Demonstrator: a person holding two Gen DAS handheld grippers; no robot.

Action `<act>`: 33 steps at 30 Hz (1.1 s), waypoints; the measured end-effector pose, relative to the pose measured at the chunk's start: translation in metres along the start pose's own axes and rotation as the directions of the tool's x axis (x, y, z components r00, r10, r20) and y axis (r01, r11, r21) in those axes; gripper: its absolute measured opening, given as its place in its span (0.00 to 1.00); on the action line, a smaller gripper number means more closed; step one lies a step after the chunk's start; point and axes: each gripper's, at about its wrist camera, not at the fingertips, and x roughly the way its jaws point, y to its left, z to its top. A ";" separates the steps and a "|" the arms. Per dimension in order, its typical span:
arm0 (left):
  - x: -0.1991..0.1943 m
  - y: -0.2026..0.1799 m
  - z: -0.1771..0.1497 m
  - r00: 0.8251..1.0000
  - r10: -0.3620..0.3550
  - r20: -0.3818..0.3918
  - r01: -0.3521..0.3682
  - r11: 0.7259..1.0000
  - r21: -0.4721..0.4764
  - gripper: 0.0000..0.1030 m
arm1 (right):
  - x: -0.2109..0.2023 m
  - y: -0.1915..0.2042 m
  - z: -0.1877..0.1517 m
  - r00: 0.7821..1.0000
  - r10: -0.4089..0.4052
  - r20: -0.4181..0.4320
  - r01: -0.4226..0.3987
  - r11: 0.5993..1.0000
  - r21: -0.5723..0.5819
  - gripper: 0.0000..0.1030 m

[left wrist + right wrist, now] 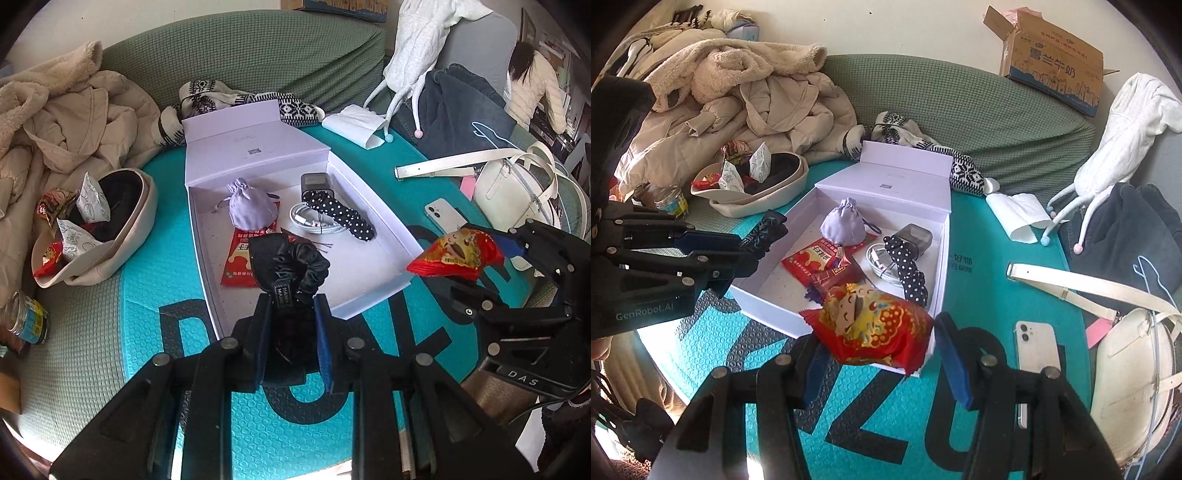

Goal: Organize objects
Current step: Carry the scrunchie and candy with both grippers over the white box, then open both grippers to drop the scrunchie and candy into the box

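We look down on a green textured sofa whose seat is covered by a teal embossed foam mat with large dark letters. On the mat sits an open white cardboard box, stiff and flat-walled, its lid standing up behind. Inside it lie a red foil snack packet, a dark polka-dot fabric band, a soft lilac drawstring pouch and a coiled white cable. Our left gripper, nearly closed, pinches a black satin scrunchie above the near end of the box; we judge it light, limp and slippery, best held through its bunched middle. Our right gripper, about half open, clamps a puffy red and gold foil snack bag by its sides over the box's near corner; we judge it light, crinkly and easily crushed, so a gentle hold across the sealed edge or belly suits it. Beside the box lie a white phone and a cream leather handbag.
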 end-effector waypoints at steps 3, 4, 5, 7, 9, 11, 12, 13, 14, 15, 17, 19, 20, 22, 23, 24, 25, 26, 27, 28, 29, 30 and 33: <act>0.008 0.001 0.016 1.000 0.006 0.006 -0.006 1.000 0.009 0.21 | 0.011 -0.004 0.009 1.000 0.006 0.006 -0.006 1.000 -0.004 0.54; 0.011 0.001 0.021 1.000 0.010 0.008 -0.010 1.000 0.014 0.21 | 0.014 -0.005 0.012 1.000 0.007 0.009 -0.007 1.000 -0.006 0.54; 0.014 0.001 0.027 1.000 0.014 0.009 -0.014 1.000 0.018 0.21 | 0.018 -0.006 0.015 1.000 0.008 0.011 -0.008 1.000 -0.008 0.54; 0.021 0.002 0.036 1.000 0.018 0.012 -0.019 1.000 0.025 0.21 | 0.026 -0.009 0.021 1.000 0.012 0.019 -0.012 1.000 -0.012 0.54; 0.028 0.003 0.044 1.000 0.022 0.013 -0.023 0.999 0.028 0.21 | 0.034 -0.013 0.027 1.000 0.016 0.025 -0.016 1.000 -0.015 0.54; 0.036 0.005 0.052 1.000 0.022 0.012 -0.022 0.999 0.028 0.21 | 0.043 -0.016 0.032 0.999 0.017 0.030 -0.016 1.000 -0.017 0.54; 0.041 0.006 0.055 1.000 0.022 0.010 -0.022 0.999 0.028 0.21 | 0.047 -0.018 0.035 0.999 0.016 0.031 -0.016 1.000 -0.017 0.54; 0.046 0.007 0.058 1.000 0.024 0.009 -0.024 0.999 0.029 0.21 | 0.052 -0.020 0.038 0.999 0.018 0.032 -0.017 1.000 -0.016 0.54; 0.051 0.009 0.061 1.000 0.027 0.008 -0.027 0.999 0.028 0.21 | 0.056 -0.023 0.040 0.999 0.019 0.032 -0.019 1.000 -0.015 0.54; 0.057 0.011 0.064 1.000 0.029 0.005 -0.029 0.999 0.025 0.21 | 0.061 -0.025 0.042 0.999 0.019 0.033 -0.018 1.000 -0.015 0.54; 0.068 0.015 0.069 1.000 0.026 -0.004 -0.026 1.000 0.016 0.21 | 0.070 -0.028 0.048 0.999 0.018 0.033 -0.017 1.000 -0.019 0.53; 0.081 0.019 0.075 1.000 0.023 -0.014 -0.023 1.000 0.013 0.21 | 0.080 -0.030 0.053 0.999 0.014 0.034 -0.013 1.000 -0.027 0.48; 0.087 0.021 0.077 1.000 0.023 -0.018 -0.023 1.000 0.016 0.21 | 0.085 -0.031 0.055 0.999 0.012 0.035 -0.011 0.999 -0.030 0.48; 0.099 0.023 0.082 0.999 0.030 -0.024 -0.030 0.999 0.026 0.21 | 0.095 -0.032 0.060 0.999 0.029 0.040 -0.027 0.999 -0.038 0.46; 0.105 0.024 0.084 0.999 0.034 -0.027 -0.033 0.999 0.029 0.21 | 0.101 -0.032 0.063 0.998 0.043 0.036 -0.042 0.998 -0.042 0.42; 0.111 0.026 0.086 0.999 0.034 -0.030 -0.034 0.999 0.031 0.21 | 0.109 -0.031 0.064 0.998 0.052 0.021 -0.051 0.998 -0.048 0.39; 0.117 0.028 0.089 0.999 0.034 -0.034 -0.033 0.999 0.031 0.21 | 0.116 -0.030 0.064 0.999 0.052 0.007 -0.051 0.997 -0.055 0.34; 0.123 0.030 0.090 0.999 0.034 -0.040 -0.033 0.999 0.029 0.21 | 0.122 -0.029 0.064 0.999 0.049 -0.003 -0.050 0.997 -0.062 0.28; 0.130 0.032 0.092 0.998 0.035 -0.047 -0.033 0.999 0.027 0.21 | 0.127 -0.028 0.063 0.999 0.049 -0.013 -0.049 0.997 -0.067 0.27; 0.136 0.034 0.093 0.998 0.035 -0.054 -0.034 0.999 0.026 0.21 | 0.131 -0.028 0.061 0.998 0.052 -0.018 -0.053 0.996 -0.068 0.27; 0.143 0.035 0.093 0.997 0.037 -0.061 -0.035 0.999 0.026 0.21 | 0.135 -0.028 0.060 0.998 0.058 -0.021 -0.059 0.996 -0.068 0.27; 0.149 0.037 0.093 0.997 0.035 -0.069 -0.033 0.999 0.026 0.21 | 0.138 -0.028 0.059 0.998 0.061 -0.027 -0.063 0.996 -0.066 0.27; 0.163 0.040 0.092 0.995 0.028 -0.091 -0.026 0.999 0.027 0.21 | 0.145 -0.029 0.055 0.998 0.056 -0.042 -0.058 0.996 -0.060 0.27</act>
